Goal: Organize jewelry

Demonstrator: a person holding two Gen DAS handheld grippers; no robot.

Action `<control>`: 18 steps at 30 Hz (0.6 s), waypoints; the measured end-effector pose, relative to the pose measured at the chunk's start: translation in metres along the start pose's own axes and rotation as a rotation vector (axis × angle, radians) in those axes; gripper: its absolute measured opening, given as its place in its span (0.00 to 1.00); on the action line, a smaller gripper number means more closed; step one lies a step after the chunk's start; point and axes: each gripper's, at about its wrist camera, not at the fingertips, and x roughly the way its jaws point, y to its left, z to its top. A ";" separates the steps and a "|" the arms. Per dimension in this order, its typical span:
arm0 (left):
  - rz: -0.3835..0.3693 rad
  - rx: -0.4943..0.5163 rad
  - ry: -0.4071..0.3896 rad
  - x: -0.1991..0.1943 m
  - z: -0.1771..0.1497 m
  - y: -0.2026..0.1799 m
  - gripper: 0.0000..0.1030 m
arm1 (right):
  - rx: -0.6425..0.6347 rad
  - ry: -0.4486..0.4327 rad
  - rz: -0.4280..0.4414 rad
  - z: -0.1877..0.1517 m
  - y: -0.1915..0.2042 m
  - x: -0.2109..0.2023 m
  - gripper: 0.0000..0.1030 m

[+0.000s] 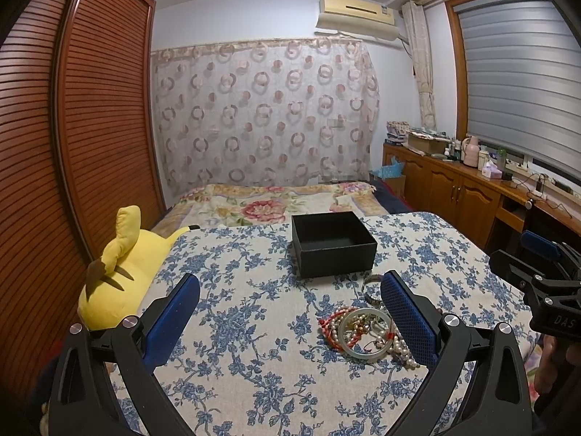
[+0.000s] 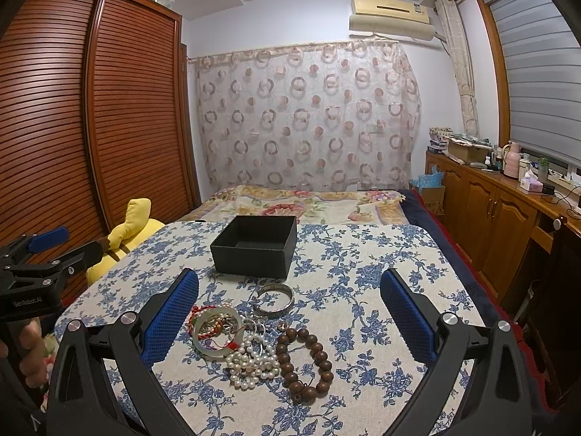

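At lower centre, the loose wooden bead bracelet (image 2: pixel 304 363) looks light, best pinched across its strand by the spread right hand-held gripper (image 2: pixel 290 312).

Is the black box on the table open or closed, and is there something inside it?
Open and empty: the black box has no lid on it, and only its bare dark floor shows inside. The jewelry pile lies outside, in front of it.

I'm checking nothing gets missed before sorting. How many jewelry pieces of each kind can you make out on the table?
Silver bangle: 1
Pale green bangle: 1
Wooden bead bracelet: 1
Pearl strand: 1
Red cord bracelet: 1
Total: 5 clear; smaller tangled pieces cannot be counted.
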 end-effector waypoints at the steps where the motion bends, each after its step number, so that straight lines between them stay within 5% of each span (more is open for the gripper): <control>1: 0.001 0.000 -0.001 0.000 0.000 0.000 0.94 | -0.001 0.000 -0.002 0.000 0.000 0.000 0.98; 18: -0.075 -0.001 0.092 0.032 -0.024 0.003 0.94 | -0.011 0.050 0.043 -0.013 -0.008 0.021 0.98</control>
